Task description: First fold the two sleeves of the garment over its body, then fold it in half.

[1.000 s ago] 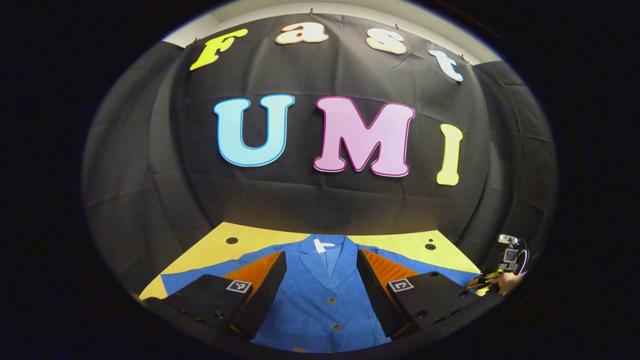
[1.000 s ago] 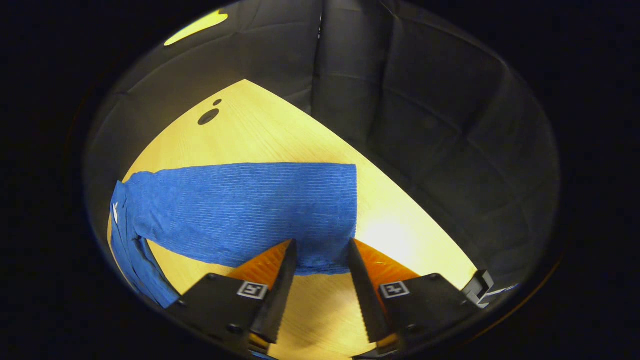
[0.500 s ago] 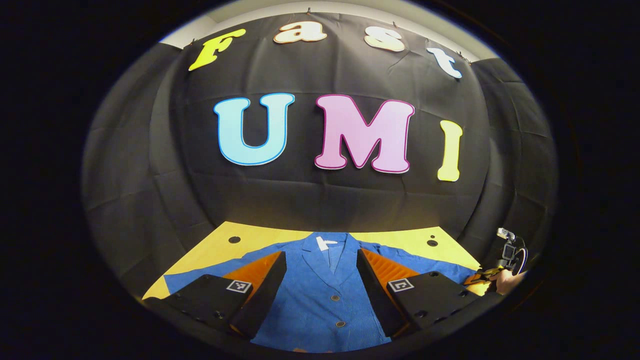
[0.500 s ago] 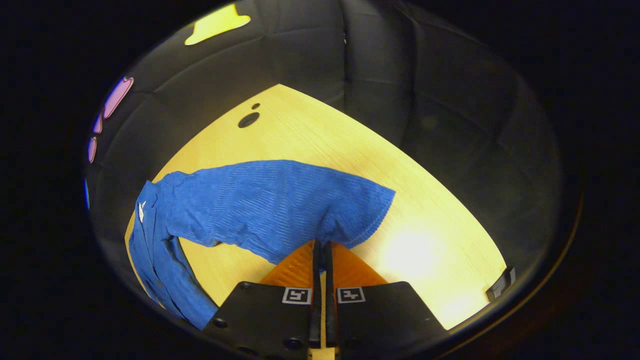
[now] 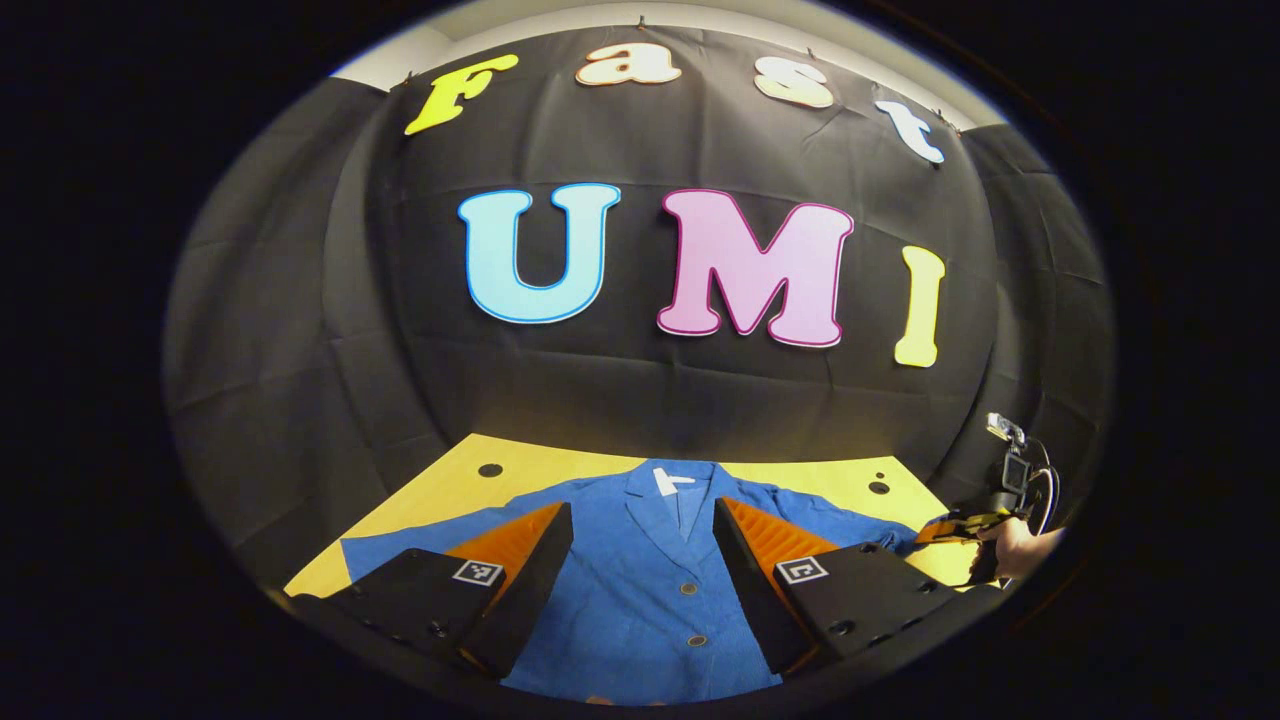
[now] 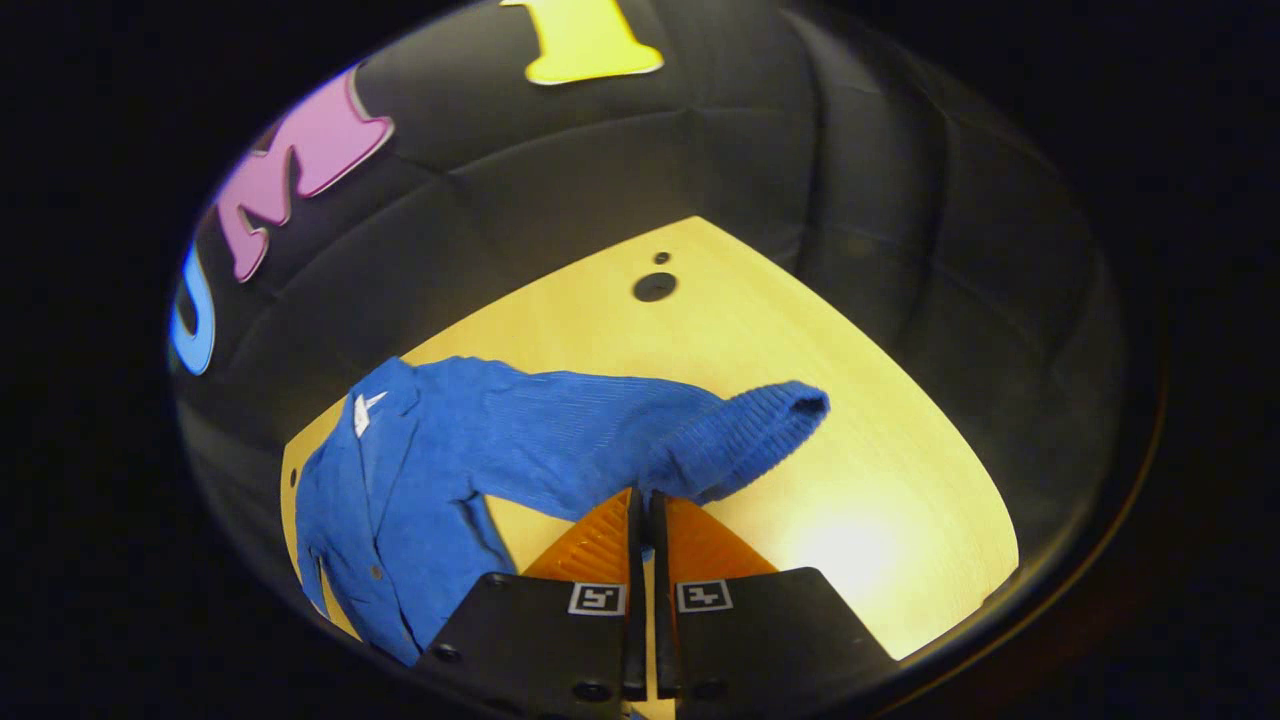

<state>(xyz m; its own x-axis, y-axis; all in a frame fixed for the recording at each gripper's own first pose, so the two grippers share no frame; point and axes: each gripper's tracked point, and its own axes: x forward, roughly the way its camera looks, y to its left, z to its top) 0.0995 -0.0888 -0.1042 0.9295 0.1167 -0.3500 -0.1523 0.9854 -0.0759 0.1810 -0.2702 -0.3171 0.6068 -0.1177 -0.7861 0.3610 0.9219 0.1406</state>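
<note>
No legible text — markers, tag unreadable

One blue jacket [image 5: 650,590], two sleeves, one table [image 6: 880,480], two grippers, one visible hand [image 5: 1020,550].

A: Where is the left tool [image 5: 642,520]?
B: Level and pointing forward, its two fingers spread wide apart, gripping nothing.

A: And the right tool [image 6: 645,497]?
B: Fingers pressed together on the sleeve [image 6: 640,440]. In the left gripper view it sits far right, a hand [image 5: 1020,550] holding it.
</note>
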